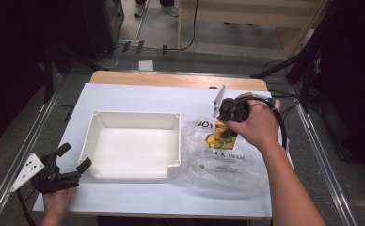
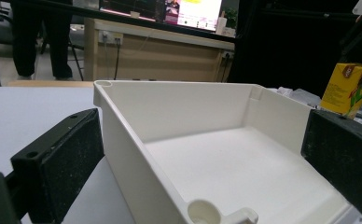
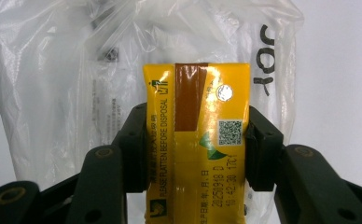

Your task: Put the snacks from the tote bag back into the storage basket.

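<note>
- The right claw [image 1: 225,123] is seen over the right half of the counter [image 1: 138,92], held from above by the right hand [image 1: 258,125].
- It's clamped on a yellow carton [image 3: 198,140] — in the right gripper view both black jaws are pressed flat against the carton's two sides, roughly halfway down its length.
- A brown strip, a small silver foil dot, a QR code and "PLEASE FLATTEN BEFORE DISPOSAL" can be read on the carton face.
- The carton [image 1: 222,134] is held just above a crumpled clear bag [image 1: 218,162], which is spread on the counter right beside the tray. Whether the carton's bottom is touching the bag can't be told.
- Black lettering is printed on the bag [image 3: 53,84], too cut off to be read properly.
- A white tray [image 1: 132,143] is set in the middle of the counter, nothing in it, with round posts at the corners.
- The left claw [image 1: 75,160] is parked at the near left corner, in the left hand [image 1: 58,200]. Its jaws are spread wide with nothing between them.
- In the left gripper view the tray's [image 2: 170,107] near corner is framed between the padded jaws, not touched by them, and the carton [image 2: 344,88] is seen beyond the tray's far wall.
</note>
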Action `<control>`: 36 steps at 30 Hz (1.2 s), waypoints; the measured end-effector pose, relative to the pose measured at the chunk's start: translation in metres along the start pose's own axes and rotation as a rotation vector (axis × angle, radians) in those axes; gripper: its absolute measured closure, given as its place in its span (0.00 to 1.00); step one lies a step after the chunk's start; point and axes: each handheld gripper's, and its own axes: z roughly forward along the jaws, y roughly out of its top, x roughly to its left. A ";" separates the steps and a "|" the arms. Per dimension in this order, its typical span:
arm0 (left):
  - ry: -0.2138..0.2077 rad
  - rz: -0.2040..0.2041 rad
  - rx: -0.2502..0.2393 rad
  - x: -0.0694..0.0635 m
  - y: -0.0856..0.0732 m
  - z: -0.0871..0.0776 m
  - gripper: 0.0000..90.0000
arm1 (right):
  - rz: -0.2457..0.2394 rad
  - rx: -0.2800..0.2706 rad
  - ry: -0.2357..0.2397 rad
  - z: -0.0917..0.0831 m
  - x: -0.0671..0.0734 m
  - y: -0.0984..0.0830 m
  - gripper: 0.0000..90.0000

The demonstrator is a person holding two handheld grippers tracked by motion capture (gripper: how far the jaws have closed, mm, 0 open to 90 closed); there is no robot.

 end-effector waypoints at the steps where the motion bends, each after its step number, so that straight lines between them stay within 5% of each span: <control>1: 0.000 0.001 0.000 0.000 0.000 0.000 0.00 | 0.000 0.000 0.000 0.000 0.000 0.000 0.59; 36: 0.001 0.015 0.011 -0.002 0.000 0.001 0.00 | -0.029 0.000 0.004 -0.022 0.000 0.026 0.59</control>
